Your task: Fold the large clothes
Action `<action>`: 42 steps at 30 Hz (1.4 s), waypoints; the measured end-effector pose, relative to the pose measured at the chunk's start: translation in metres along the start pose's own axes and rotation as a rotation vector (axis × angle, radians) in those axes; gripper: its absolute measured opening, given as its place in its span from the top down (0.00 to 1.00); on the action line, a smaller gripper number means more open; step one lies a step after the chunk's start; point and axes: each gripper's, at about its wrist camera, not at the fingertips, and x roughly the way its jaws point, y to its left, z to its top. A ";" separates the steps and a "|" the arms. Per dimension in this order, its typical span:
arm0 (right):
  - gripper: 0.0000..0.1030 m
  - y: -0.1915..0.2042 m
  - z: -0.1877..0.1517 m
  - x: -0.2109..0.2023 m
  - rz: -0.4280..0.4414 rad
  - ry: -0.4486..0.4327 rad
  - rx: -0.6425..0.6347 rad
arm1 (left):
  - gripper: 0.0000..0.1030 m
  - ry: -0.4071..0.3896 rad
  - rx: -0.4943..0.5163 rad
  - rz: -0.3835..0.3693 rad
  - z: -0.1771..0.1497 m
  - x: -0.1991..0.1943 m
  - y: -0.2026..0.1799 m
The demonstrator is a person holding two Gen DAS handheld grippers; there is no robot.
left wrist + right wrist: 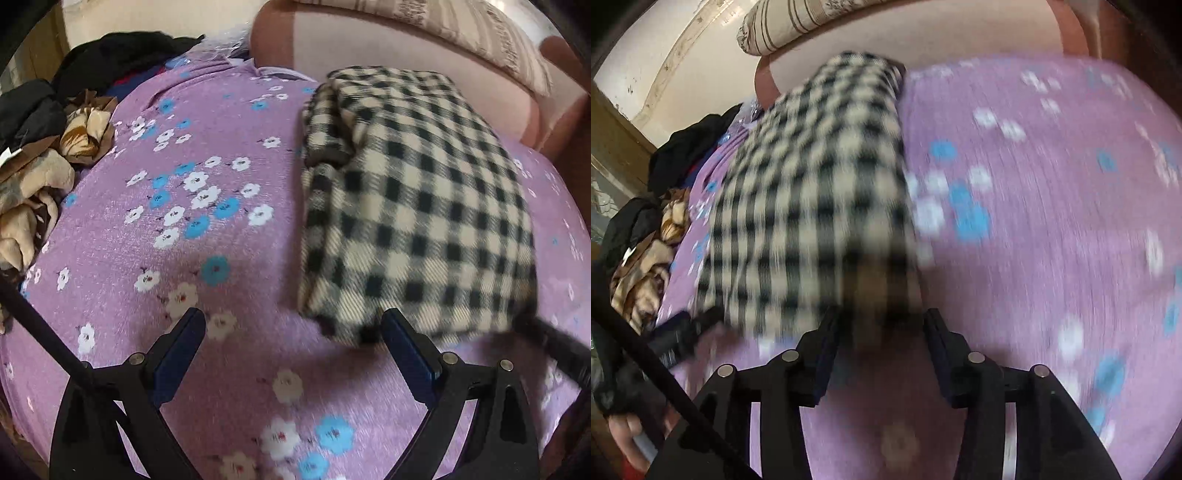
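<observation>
A folded black-and-cream checked garment (417, 206) lies lengthwise on the purple flowered bedsheet (110, 258). My left gripper (291, 321) stands open and wide, tilted down at the sheet. Its right fingertip (391, 321) sits at the garment's near edge, and nothing is between the fingers. In the right wrist view the checked garment (812, 192) is blurred. My right gripper (882, 315) is open with the garment's near end lying between its fingertips, and I see no pad pressing on it. The left gripper (676, 339) shows beside the garment's near left corner.
A heap of brown and cream clothes (33, 177) and black clothes (122, 55) lies along the bed's left side. A pink headboard (369, 48) and a striped pillow (480, 33) are at the far end. A hand (624, 432) shows at lower left.
</observation>
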 end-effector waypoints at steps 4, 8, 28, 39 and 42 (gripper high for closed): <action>0.56 0.010 -0.047 -0.030 -0.099 -0.011 -0.105 | 0.07 -0.079 0.032 0.007 -0.015 -0.028 -0.004; 0.56 0.013 -0.075 -0.055 -0.135 -0.044 -0.135 | 0.07 -0.200 0.034 0.004 -0.032 -0.068 0.002; 0.55 0.157 0.048 0.015 -0.045 -0.108 -0.253 | 0.00 -0.480 -0.276 0.111 -0.034 -0.147 0.104; 0.55 0.145 -0.022 0.027 0.190 0.150 -0.301 | 0.00 -0.446 -0.253 0.093 -0.027 -0.134 0.103; 0.55 0.127 -0.035 -0.006 0.125 0.086 -0.355 | 0.00 -0.444 -0.229 0.098 -0.030 -0.131 0.092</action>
